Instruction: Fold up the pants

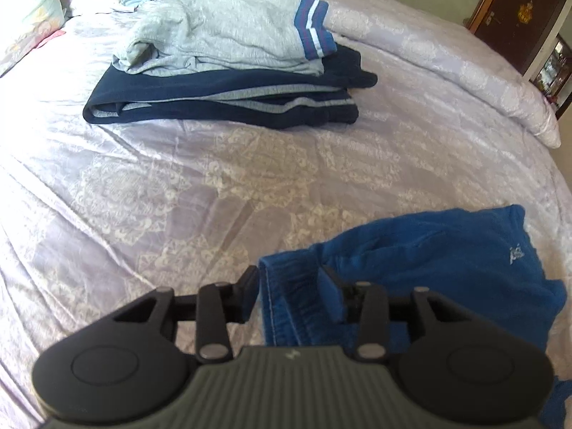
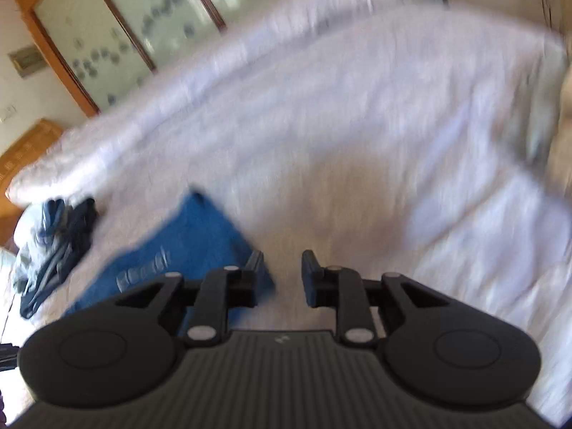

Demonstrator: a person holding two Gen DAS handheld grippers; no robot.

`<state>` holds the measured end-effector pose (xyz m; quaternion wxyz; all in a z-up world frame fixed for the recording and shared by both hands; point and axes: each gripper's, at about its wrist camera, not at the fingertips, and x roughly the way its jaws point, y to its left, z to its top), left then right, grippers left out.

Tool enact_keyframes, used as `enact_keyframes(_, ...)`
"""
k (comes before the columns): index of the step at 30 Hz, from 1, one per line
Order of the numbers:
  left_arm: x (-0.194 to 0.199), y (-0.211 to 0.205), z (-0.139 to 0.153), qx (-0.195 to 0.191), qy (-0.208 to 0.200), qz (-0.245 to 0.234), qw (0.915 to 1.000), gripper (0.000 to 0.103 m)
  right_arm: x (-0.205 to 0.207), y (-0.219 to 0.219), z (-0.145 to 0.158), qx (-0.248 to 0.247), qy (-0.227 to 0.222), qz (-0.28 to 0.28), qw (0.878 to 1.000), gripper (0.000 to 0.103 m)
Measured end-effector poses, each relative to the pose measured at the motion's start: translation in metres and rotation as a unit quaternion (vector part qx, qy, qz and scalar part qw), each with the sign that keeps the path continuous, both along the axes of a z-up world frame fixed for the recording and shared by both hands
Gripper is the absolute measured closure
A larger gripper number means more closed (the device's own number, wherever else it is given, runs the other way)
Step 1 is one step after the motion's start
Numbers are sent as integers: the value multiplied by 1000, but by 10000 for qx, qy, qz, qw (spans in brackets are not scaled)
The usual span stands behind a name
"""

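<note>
Bright blue pants [image 1: 429, 261] lie bunched on the pale lilac bedspread at the lower right of the left wrist view. My left gripper [image 1: 289, 286] is open, its jaws standing either side of the pants' stitched edge without closing on it. In the blurred right wrist view the same blue pants [image 2: 178, 250] lie to the left. My right gripper [image 2: 282, 271] is open and empty above the bedspread, just right of the pants' near corner.
A stack of folded clothes sits farther up the bed: light grey pants with a blue striped cuff [image 1: 228, 35] on navy pants [image 1: 228, 96]. Pillows [image 1: 32, 10] lie at the far left. A rolled duvet [image 1: 464, 64] runs along the right side. Wooden doors [image 2: 118, 35] stand beyond the bed.
</note>
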<state>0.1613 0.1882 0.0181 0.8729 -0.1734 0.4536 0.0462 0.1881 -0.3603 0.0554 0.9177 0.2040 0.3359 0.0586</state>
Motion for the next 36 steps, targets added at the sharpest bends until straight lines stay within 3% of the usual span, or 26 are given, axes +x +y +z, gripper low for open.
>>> enact_keyframes(2, 3, 2, 2, -124, -48, -29, 9999, 64, 18, 10, 14, -16, -38, 346, 9994, 76)
enact_keyframes(3, 5, 1, 3, -163, -96, -66, 9998, 58, 31, 19, 18, -57, -7, 569, 9984, 75)
enact_keyframes(7, 15, -11, -2, 156, -124, -157, 9997, 55, 94, 67, 20, -339, 226, 1286, 9909, 58)
enact_keyframes(9, 20, -13, -8, 311, -85, -168, 9993, 67, 125, 85, 10, -350, 418, 1407, 9885, 51)
enact_keyframes(12, 24, -11, -13, 460, -128, -156, 9987, 95, 153, 98, -4, -201, 667, 1356, 9883, 51)
enact_keyframes(13, 25, -10, -13, 480, -155, -142, 9986, 100, 156, 102, -9, -160, 735, 1422, 9870, 52)
enact_keyframes(14, 25, -8, -12, 520, -180, -121, 9984, 101, 161, 107, -14, -166, 837, 1552, 9842, 58)
enact_keyframes(15, 25, -8, -12, 684, -214, -40, 9974, 101, 162, 114, -18, -316, 902, 1684, 9811, 101)
enact_keyframes(17, 25, -11, -12, 1247, -290, 59, 9918, 101, 156, 124, -16, -721, 704, 1665, 9809, 99)
enact_keyframes(18, 26, -11, -13, 1394, -299, 116, 9897, 101, 155, 122, -13, -690, 468, 1589, 9838, 99)
enact_keyframes(21, 27, 1, -17, 952, -187, 225, 9950, 101, 165, 107, -16, -459, 415, 1119, 9918, 99)
enact_keyframes(23, 22, 12, -14, 538, -194, 337, 9978, 100, 169, 104, -25, -455, 561, 1114, 9911, 99)
enact_keyframes(25, 17, 21, -9, 220, -267, 381, 9987, 95, 165, 104, -25, -569, 414, 1123, 9912, 98)
enact_keyframes(26, 15, 25, -6, 28, -293, 347, 9990, 80, 161, 103, -23, -574, 339, 1080, 9919, 95)
enact_keyframes(27, 13, 27, -3, -126, -303, 326, 9989, 59, 160, 103, -23, -507, 288, 1050, 9928, 85)
enact_keyframes(28, 11, 28, -1, -197, -311, 333, 9988, 53, 159, 102, -22, -416, 248, 1034, 9935, 71)
enact_keyframes(30, 7, 27, 5, -259, -283, 258, 9989, 52, 156, 100, -17, -359, 115, 1014, 9941, 60)
enact_keyframes(36, -1, 14, 5, -317, 202, -17, 9993, 58, 158, 104, -16, -311, 183, 1147, 9927, 59)
